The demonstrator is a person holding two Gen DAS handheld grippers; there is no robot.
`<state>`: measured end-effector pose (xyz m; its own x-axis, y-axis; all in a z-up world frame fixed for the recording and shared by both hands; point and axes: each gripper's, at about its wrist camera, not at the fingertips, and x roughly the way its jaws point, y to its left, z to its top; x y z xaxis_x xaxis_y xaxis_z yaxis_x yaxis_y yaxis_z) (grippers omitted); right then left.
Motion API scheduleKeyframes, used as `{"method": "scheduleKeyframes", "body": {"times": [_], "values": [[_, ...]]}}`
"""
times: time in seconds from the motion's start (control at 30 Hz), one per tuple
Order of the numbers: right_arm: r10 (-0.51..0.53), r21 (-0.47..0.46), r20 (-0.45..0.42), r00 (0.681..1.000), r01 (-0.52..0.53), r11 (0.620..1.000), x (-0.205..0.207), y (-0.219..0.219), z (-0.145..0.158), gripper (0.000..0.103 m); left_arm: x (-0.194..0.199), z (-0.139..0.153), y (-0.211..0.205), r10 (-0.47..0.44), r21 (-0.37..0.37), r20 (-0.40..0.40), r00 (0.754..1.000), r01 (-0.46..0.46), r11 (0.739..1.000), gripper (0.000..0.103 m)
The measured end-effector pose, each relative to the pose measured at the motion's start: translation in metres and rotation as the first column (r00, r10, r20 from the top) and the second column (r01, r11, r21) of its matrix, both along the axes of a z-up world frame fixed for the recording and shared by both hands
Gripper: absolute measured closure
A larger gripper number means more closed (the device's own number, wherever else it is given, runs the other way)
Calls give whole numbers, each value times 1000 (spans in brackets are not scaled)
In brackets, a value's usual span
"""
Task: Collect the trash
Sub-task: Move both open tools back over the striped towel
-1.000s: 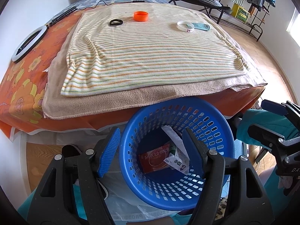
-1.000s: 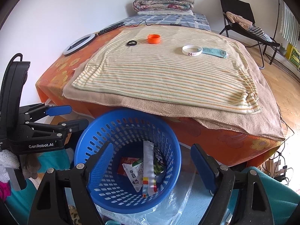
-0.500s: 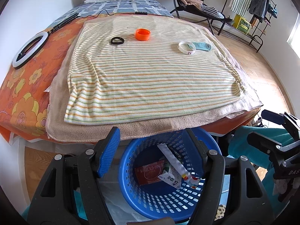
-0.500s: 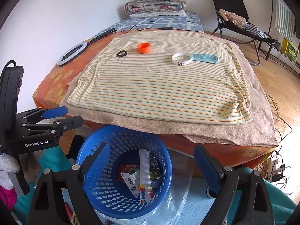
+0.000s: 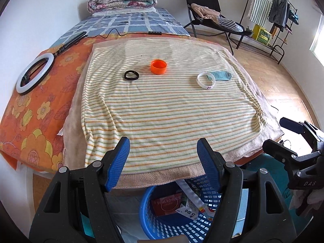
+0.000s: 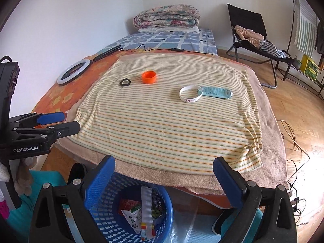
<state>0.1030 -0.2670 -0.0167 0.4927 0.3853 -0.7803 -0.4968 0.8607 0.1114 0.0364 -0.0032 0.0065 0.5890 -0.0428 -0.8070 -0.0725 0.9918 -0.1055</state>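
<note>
At the bottom of both frames sits the blue basket (image 5: 162,224), on the floor just beside the bed's near edge, with wrappers (image 6: 139,212) lying inside it. The left gripper (image 5: 163,156) holds its blue-padded jaws wide apart with nothing between them, low in the centre of the left view; the right gripper (image 6: 163,174) is likewise spread and empty in its own view. The left view shows the basket partly hidden behind the left gripper's black arms and the overhanging towel edge, while the right view looks into more of its open mouth and shows clear plastic sheet (image 6: 184,220) beside it.

Past the grippers spreads the striped cloth (image 5: 166,109) over a beige towel (image 6: 271,141). In mid-frame lie a white wristband (image 5: 206,80) touching a pale teal wrapper (image 5: 221,75), with an orange cap (image 5: 159,66) and a black ring (image 5: 131,75) near each other further left. A ring light (image 5: 34,73) rests at the left edge on the orange flowered sheet. Folded quilts (image 6: 167,16) sit at top centre, a black folding chair (image 6: 251,32) at the upper right.
</note>
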Motion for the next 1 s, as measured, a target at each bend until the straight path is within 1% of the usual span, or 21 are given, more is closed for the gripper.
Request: {"method": "scheduleKeyframes", "body": {"times": [0.13,0.3,0.37,0.43,0.6,0.7,0.8,0.87,1.0], "values": [[-14,31,25,1000,13,999,16,3,7,5,10,5,12,21,7,7,1000,-21,1000,32],[-23,53,28,999,21,998,40,14,16,5,28,8,26,29,15,9,1000,-29,999,32],[-23,54,38,999,21,998,50,19,19,6,36,8,32,30,9,8,1000,-30,1000,32],[-23,48,38,999,22,999,60,23,20,6,42,8,39,36,0,24,999,-36,999,32],[-16,24,4,1000,16,1000,88,36,21,7,64,5,54,59,-18,21,998,-59,998,32],[-21,7,17,1000,21,1000,99,45,25,8,74,2,62,72,-21,22,997,-72,997,32],[-35,13,39,999,34,999,108,51,28,8,84,0,68,80,-33,17,997,-80,996,32],[-38,26,46,998,37,999,114,55,29,8,91,-2,71,75,-28,14,997,-74,997,32],[-29,38,38,999,27,999,126,63,26,11,104,-6,76,67,-34,10,998,-66,997,32]]}}
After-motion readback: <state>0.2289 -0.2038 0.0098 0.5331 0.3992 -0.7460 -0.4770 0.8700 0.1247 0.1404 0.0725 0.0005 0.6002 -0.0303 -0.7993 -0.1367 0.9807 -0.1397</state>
